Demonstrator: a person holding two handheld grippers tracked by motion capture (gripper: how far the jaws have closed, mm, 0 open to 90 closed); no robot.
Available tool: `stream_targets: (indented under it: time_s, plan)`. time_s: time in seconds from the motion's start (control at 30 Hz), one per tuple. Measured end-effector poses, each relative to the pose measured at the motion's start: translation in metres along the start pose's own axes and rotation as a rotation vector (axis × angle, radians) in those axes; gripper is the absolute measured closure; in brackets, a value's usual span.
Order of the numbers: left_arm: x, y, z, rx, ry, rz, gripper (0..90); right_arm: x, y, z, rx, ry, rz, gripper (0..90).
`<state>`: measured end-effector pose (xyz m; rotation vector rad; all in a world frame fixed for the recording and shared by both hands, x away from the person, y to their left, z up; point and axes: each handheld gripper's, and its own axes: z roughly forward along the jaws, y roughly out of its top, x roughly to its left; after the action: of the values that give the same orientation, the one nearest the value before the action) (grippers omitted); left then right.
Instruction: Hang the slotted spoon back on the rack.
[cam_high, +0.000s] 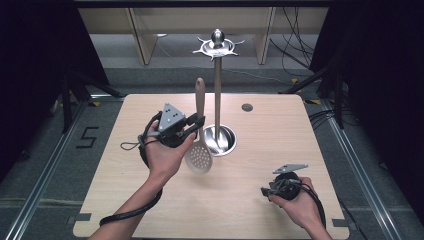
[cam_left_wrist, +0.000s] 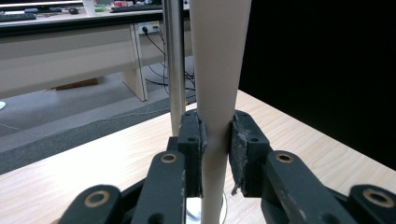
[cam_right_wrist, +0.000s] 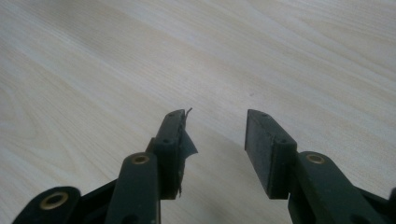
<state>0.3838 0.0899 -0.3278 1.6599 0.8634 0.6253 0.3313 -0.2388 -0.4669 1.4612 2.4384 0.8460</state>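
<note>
A slotted spoon (cam_high: 199, 150) with a pale beige handle and a perforated round head stands nearly upright, head down, just left of a steel utensil stand (cam_high: 218, 80). My left gripper (cam_high: 196, 123) is shut on the spoon's handle; in the left gripper view the handle (cam_left_wrist: 217, 70) rises between the pads (cam_left_wrist: 194, 140), with the stand's pole (cam_left_wrist: 175, 65) right behind it. The stand has a round base (cam_high: 226, 142) and a hook ring with a ball on top (cam_high: 218, 46). My right gripper (cam_high: 265, 191) is near the table's front right, open over bare wood (cam_right_wrist: 215, 135) with nothing between its fingers.
The light wooden table (cam_high: 280, 145) has a small round grommet (cam_high: 247, 107) at the back. Beyond its far edge are grey floor, wooden desk legs and loose cables. Black curtains hang on both sides.
</note>
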Motion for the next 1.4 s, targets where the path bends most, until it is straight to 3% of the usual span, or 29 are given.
stream_targets:
  time_s: [1.23,1.4]
  plan:
    - [-0.006,0.017,0.015,-0.008,0.029,-0.006,74.8,0.001,0.0,0.001,-0.021,0.003,0.002,58.3]
    - [-0.006,0.019,0.015,-0.013,0.033,-0.009,74.8,0.001,0.001,-0.002,0.011,-0.005,-0.011,58.2]
